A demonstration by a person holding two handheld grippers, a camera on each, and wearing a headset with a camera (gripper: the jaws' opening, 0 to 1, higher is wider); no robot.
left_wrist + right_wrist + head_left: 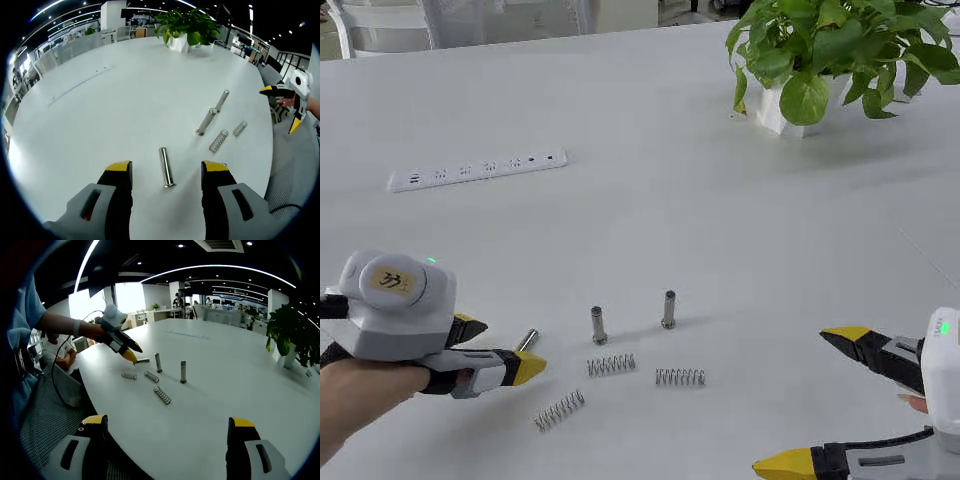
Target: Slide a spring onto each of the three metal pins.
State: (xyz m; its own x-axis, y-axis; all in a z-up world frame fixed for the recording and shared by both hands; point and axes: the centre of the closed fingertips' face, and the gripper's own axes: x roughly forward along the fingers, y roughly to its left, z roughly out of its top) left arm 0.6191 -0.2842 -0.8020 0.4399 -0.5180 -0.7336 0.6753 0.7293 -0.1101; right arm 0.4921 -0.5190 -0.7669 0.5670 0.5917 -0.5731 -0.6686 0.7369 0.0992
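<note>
Yellow-tipped, spread wide and empty, the right gripper [802, 400] hangs at lower right. At lower left the left gripper [508, 347] has its fingers [119, 172] open either side of a short steel pin [166, 167] lying on the white bench [720, 200], unclamped. Three coiled steel springs [611, 365] lie loose mid-frame; two more steel pins [598, 325] stand upright just behind. No spring is threaded yet, so I judge the next move is closing squarely on the lying pin's shank.

white table [700, 215], potted plant [820, 45], pwr strip [477, 170], ceiling strip lights [220, 266]
</note>
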